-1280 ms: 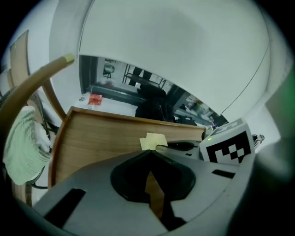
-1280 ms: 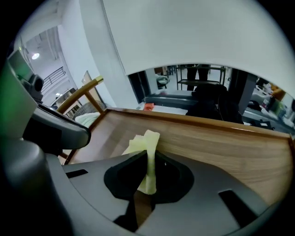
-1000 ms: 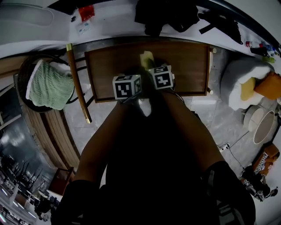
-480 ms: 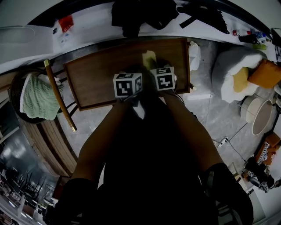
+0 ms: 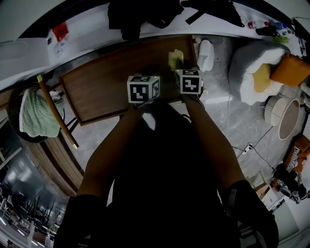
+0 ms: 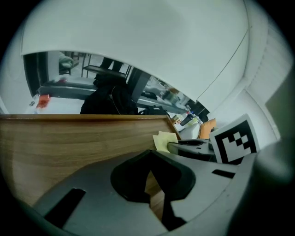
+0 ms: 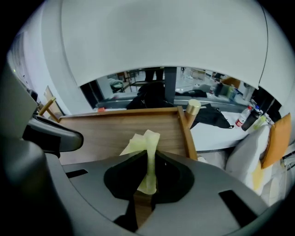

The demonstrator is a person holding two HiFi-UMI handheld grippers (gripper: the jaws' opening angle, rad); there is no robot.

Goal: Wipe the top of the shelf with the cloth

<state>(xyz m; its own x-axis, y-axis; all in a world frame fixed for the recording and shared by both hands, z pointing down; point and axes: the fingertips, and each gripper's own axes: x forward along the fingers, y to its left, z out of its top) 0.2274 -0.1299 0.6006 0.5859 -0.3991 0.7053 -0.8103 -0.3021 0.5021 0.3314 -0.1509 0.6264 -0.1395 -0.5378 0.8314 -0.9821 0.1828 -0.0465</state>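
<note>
Two grippers sit side by side over the shelf [image 5: 104, 85], a brown wooden top with a raised rim. The left gripper [image 6: 150, 173] has its jaws drawn together with only a thin sliver of wood grain showing between them. Nothing is caught there. It hangs over the middle of the shelf, near the front edge, with its marker cube [image 5: 143, 88] facing up.

The right gripper [image 7: 148, 168] is pinched on the cloth [image 7: 146, 143]. Its jaws press a narrow upright fold of the fabric between them, and the rest spreads out ahead of the tips. In the head view the gripper is near the shelf's right end, just beside the left one but not touching it.

The cloth is pale yellow and thin. Between the jaws it is squeezed into a flat vertical strip. Beyond them it opens into a small crumpled fan with a squared top edge. It rests on the shelf top close to the right rim and toward the back. From the left gripper view it shows as a light yellow patch lying on the wood just in front of the right gripper's jaw.

Off the shelf's left end, a green knitted fabric [image 5: 36, 114] lies on a round seat, with a wooden pole [image 5: 55, 114] leaning beside it. Dark clothing [image 5: 140, 14] is heaped on the white surface behind the shelf.
</note>
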